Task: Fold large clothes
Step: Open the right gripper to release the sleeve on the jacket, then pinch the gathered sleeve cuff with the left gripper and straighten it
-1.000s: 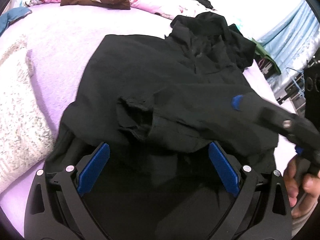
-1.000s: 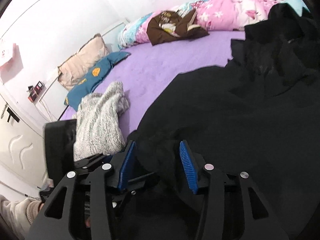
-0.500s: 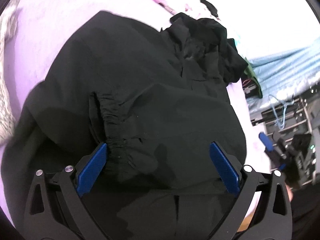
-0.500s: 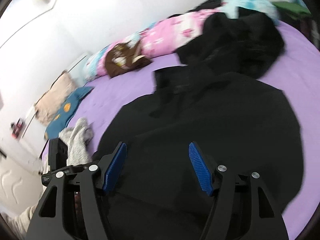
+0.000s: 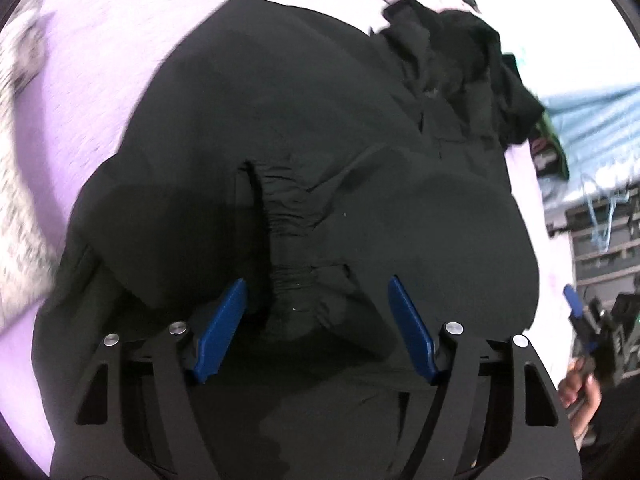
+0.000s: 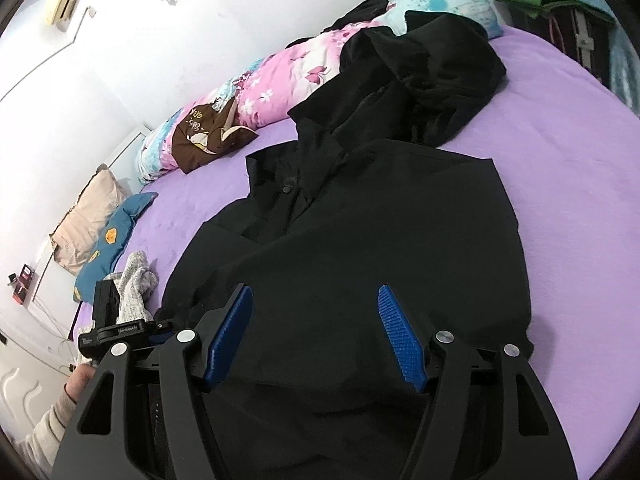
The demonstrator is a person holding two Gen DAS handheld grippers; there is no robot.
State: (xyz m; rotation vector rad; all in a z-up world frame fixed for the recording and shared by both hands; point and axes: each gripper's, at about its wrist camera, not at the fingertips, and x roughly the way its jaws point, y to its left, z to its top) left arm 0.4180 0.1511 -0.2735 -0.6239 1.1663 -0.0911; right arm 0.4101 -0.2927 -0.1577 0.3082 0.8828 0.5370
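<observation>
Left wrist view: the left gripper (image 5: 316, 312) points down at a black jacket (image 5: 280, 140) that fills the centre of the frame and lies on a purple bed sheet (image 5: 100, 40). The jaws are closing; the blue pads (image 5: 222, 326) stand apart on either side of a gathered elastic cuff (image 5: 292, 276) and do not press on it. The jacket's crumpled hood (image 5: 460, 56) lies at upper right. A grey knit garment (image 5: 20, 184), blurred, sits at the left edge. At the right edge the right gripper (image 5: 576, 312) shows only in part, above a hand (image 5: 580, 392); its jaws cannot be judged from here. Right wrist view: the right gripper (image 6: 316, 336) hovers over the lower part of the jacket (image 6: 360, 240), jaws apart, with fabric below them and nothing clamped. The hood (image 6: 432, 68) lies at upper centre against a pink floral quilt (image 6: 280, 80). A brown garment (image 6: 204, 140) at centre left carries pale lettering, too distorted to read. A blue cushion (image 6: 108, 248) and a beige pillow (image 6: 84, 220) lie at the left. Part of the left gripper (image 6: 112, 320) shows at lower left; its white label is too small to read. The grey knit garment (image 6: 136, 284) lies beside it.
</observation>
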